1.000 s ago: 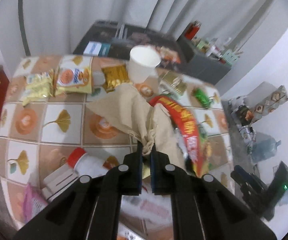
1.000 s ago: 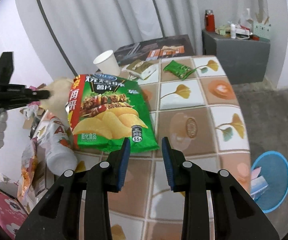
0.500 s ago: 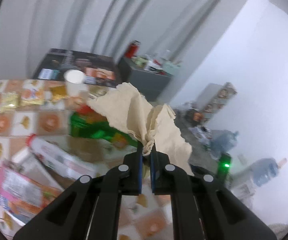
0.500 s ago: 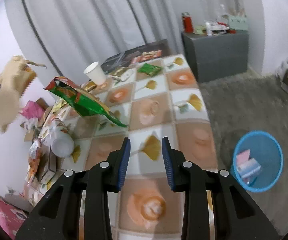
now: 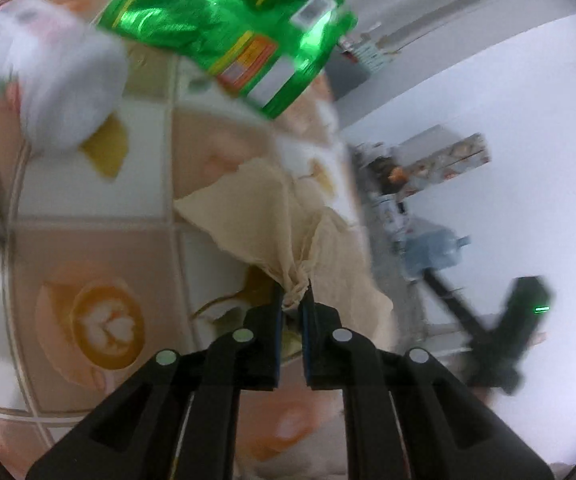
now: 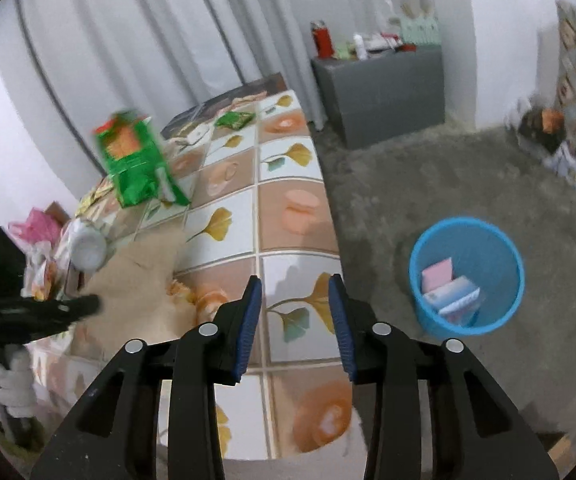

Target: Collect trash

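A crumpled beige paper (image 5: 271,224) is pinched at its gathered end in my left gripper (image 5: 292,300), low over the tiled table (image 5: 87,208); the jaws are starting to open, with the paper still between the pads. From the right wrist view the paper (image 6: 139,280) hangs over the table's left side. My right gripper (image 6: 295,284) hovers over the table's near edge, its jaws opening with nothing between them. A green chips bag (image 6: 135,164) shows blurred and tilted over the far table; I cannot tell whether it rests there. A blue bin (image 6: 466,276) stands on the floor to the right.
A white bottle (image 6: 85,246) lies on the table's left side beside more snack packets. The bin holds a few pink and white packets. Grey carpet (image 6: 408,184) surrounds it, and a grey cabinet (image 6: 380,92) stands at the back. A gloved hand (image 6: 11,380) grips the left tool.
My left gripper has dropped towards the table with the paper. The chips bag left its flat spot and moved up and back. The right view swung towards the bin and its jaws widened.
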### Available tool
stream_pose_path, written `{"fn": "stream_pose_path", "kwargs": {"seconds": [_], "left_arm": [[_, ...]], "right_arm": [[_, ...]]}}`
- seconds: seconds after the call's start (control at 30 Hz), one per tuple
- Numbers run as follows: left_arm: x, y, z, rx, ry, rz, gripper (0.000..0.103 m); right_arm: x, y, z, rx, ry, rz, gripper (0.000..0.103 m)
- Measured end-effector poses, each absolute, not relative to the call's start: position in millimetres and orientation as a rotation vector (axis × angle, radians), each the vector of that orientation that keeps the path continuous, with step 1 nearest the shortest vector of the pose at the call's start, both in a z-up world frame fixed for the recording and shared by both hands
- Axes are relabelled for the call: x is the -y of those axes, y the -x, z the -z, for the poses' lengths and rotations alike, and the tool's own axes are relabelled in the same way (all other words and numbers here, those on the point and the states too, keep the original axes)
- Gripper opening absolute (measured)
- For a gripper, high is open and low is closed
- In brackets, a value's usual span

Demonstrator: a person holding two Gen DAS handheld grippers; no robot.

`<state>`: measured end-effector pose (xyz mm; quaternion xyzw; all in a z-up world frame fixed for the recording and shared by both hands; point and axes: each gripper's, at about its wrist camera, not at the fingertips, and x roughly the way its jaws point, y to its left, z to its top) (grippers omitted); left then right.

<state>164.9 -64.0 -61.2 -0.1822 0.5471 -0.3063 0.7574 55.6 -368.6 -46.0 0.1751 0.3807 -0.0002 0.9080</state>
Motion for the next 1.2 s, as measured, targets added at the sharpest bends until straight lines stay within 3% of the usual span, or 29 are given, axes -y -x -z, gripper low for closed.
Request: {"fn": "stream_pose_path", "kwargs": {"seconds": [0.07, 0.13, 0.4, 0.6, 0.73, 0.87, 1.2], "left_arm": [[67.5, -161.4, 62.8, -1.177, 0.360, 0.652, 0.011], [68.7, -157.6, 59.7, -1.149, 0.348, 0.650, 0.022], [56.1, -148.0, 45.6, -1.042, 0.282, 0.614, 0.027], [50.8, -143.8, 46.5, -1.029, 0.271, 0.623, 0.027], [46.7, -141.6, 49.2, -1.017, 0.295, 0.642, 0.027], [48.0, -138.7, 48.7, -1.002, 0.287, 0.661, 0.027], [65.9, -133.9, 59.9, -1.022, 0.112, 0.632, 0.030]], "right_arm": [[357.7, -56.2, 42.1, -0.779, -0.311, -0.056, 0.047], [339.0, -59.8, 38.5, -0.774, -0.253, -0.133, 0.050], [267.4, -87.8, 54.4, -0.839, -0.103, -0.341, 0.050], [246.9, -97.9, 76.0, -0.919, 0.004, -0.337, 0.041], [248.2, -98.4, 74.3, -0.927, 0.012, -0.320, 0.023], [255.1, -101.2, 71.2, -0.925, -0.034, -0.320, 0.014], [290.3, -103.0, 57.0, -0.875, -0.337, -0.353, 0.009]]}}
